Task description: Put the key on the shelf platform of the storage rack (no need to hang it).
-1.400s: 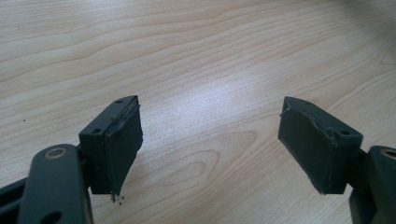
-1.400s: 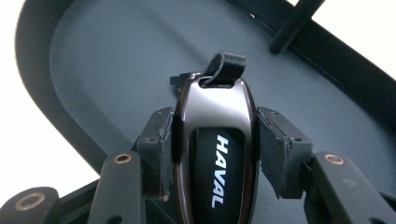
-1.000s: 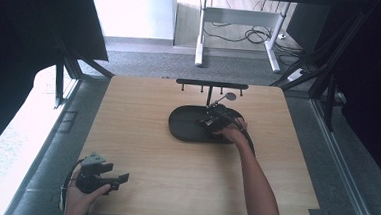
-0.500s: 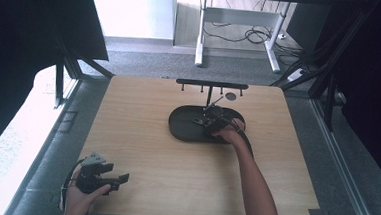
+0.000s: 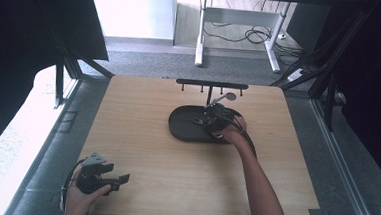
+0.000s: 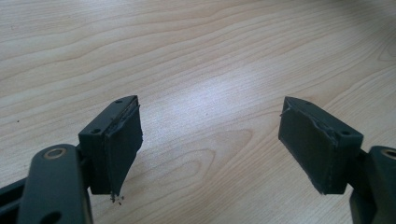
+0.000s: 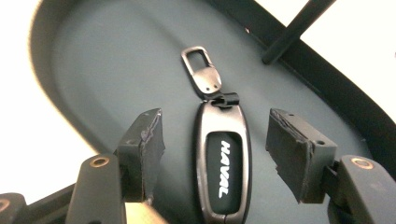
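One glossy dark key fob (image 7: 223, 176) lettered HAVAL, with a metal clip (image 7: 201, 69) at its end, lies flat in a smooth black oval tray (image 5: 185, 127) on the pale wood-grain bench (image 5: 146, 150). The right tool (image 7: 215, 149) straddles it, jaws wide apart, not touching. The left tool (image 6: 210, 144) hangs wide open and empty above bare wood.

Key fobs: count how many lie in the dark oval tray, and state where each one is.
1. A single key fob marked HAVAL lies flat on the tray floor, between the open jaws of the right gripper, metal clip pointing away. Tray parts beneath the hand may hide more.
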A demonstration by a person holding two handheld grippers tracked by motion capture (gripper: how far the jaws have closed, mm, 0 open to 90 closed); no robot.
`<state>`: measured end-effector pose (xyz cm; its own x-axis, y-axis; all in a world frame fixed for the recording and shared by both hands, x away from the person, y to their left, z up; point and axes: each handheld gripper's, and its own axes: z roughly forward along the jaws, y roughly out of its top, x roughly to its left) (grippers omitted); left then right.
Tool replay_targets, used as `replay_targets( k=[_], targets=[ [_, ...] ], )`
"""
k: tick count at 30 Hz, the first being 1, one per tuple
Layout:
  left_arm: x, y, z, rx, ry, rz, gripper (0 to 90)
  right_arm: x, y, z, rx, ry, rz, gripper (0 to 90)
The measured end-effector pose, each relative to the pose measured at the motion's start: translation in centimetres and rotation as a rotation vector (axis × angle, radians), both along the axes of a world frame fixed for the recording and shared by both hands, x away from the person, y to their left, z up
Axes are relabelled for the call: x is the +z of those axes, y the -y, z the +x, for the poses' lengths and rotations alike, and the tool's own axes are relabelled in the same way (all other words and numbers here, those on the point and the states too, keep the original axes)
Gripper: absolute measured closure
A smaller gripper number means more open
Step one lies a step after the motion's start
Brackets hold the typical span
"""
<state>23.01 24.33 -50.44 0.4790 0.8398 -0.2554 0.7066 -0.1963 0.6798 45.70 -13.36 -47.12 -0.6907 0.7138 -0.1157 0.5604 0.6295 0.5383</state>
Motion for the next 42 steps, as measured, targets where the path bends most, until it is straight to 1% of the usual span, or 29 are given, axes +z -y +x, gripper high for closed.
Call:
replay_targets(
  k=[1,4,5,6,7,9,12,13,15,16,17,18,19,21,22,25,28,29,30,31,32,33,35,37,38,40,41,42],
  targets=[
    [0.0,0.0,0.0,0.003,0.001,-0.001,21.8,0.5,0.3,-0.9,0.017,0.011,0.024,37.2],
    [0.0,0.1,0.0,0.000,0.001,0.000,21.7,1.0,0.9,-2.3,0.032,0.019,0.049,37.3],
    [0.0,0.1,0.0,-0.002,0.000,0.003,21.7,1.0,0.9,-2.3,0.032,0.019,0.049,37.3],
    [0.0,0.3,0.0,-0.007,-0.002,0.003,21.7,1.1,1.5,-3.5,0.033,0.017,0.080,37.3],
    [0.0,0.3,0.0,-0.007,-0.002,0.003,21.7,1.1,1.5,-3.5,0.033,0.017,0.080,37.3],
    [0.0,0.4,0.0,-0.008,0.000,0.004,21.7,1.1,2.0,-4.5,0.036,0.015,0.095,37.5],
    [0.1,0.4,-0.1,-0.009,-0.001,0.002,21.7,0.9,2.6,-6.1,0.050,0.015,0.113,37.6],
    [0.1,0.4,-0.1,-0.009,0.001,0.003,21.7,0.7,2.8,-6.7,0.061,0.022,0.114,37.7],
    [0.1,0.3,-0.1,-0.008,0.002,0.002,21.7,0.4,3.3,-7.9,0.070,0.017,0.131,37.8],
    [0.2,0.3,-0.1,-0.007,0.002,0.001,21.7,0.0,3.9,-9.1,0.078,0.016,0.144,38.1],
    [0.2,0.3,-0.1,-0.006,0.003,0.001,21.7,0.0,3.9,-9.1,0.078,0.016,0.144,38.1],
    [0.2,0.3,-0.1,-0.004,0.002,0.000,21.7,-0.1,4.1,-9.6,0.081,0.015,0.151,38.1],
    [0.2,0.3,-0.1,-0.005,0.002,0.001,21.7,-0.5,4.8,-10.9,0.080,0.014,0.160,38.2],
    [0.1,0.4,-0.1,-0.006,0.000,0.003,21.6,-0.9,5.3,-12.0,0.083,0.007,0.176,38.2],
    [0.1,0.4,-0.1,-0.006,0.000,0.003,21.6,-0.9,5.3,-12.0,0.083,0.007,0.176,38.2],
    [0.1,0.5,-0.1,-0.003,-0.001,0.003,21.6,-1.5,5.9,-13.3,0.086,0.003,0.184,38.3],
    [0.1,0.5,-0.1,-0.004,0.000,0.003,21.6,-2.2,6.3,-14.0,0.086,-0.002,0.193,38.0],
    [0.2,0.5,-0.1,-0.008,-0.002,-0.006,21.6,-2.4,6.5,-14.1,0.085,0.000,0.202,38.1],
    [0.2,0.4,-0.1,-0.011,-0.003,-0.016,21.6,-2.9,6.6,-14.2,0.080,-0.015,0.204,36.8],
    [0.2,0.4,-0.1,-0.011,-0.002,-0.019,21.6,-2.9,6.6,-14.2,0.080,-0.015,0.204,36.8],
    [0.2,0.4,-0.1,-0.011,-0.002,-0.020,21.7,-3.1,6.8,-14.2,0.073,-0.008,0.214,37.2],
    [0.2,0.3,-0.1,-0.010,-0.001,-0.020,21.7,-3.1,6.8,-14.2,0.073,-0.008,0.214,37.2],
    [0.2,0.3,-0.1,-0.009,-0.001,-0.019,21.7,-3.1,7.1,-14.2,0.066,0.001,0.248,37.3],
    [0.2,0.3,-0.1,-0.010,-0.002,-0.019,21.7,-3.0,7.3,-14.3,0.062,0.023,0.242,36.4],
    [0.2,0.3,-0.1,-0.012,-0.002,-0.019,21.7,-3.0,7.6,-14.4,0.047,0.031,0.247,34.8],
    [0.2,0.4,-0.1,-0.013,-0.002,-0.018,21.6,-3.1,7.8,-14.4,0.042,0.031,0.249,34.2],
    [0.2,0.4,-0.1,-0.014,-0.003,-0.018,21.7,-3.2,8.0,-14.4,0.033,0.034,0.241,33.2],
    [0.2,0.4,-0.1,-0.017,-0.004,-0.018,21.6,-3.5,8.5,-14.4,0.011,0.042,0.229,31.4]
  ],
)
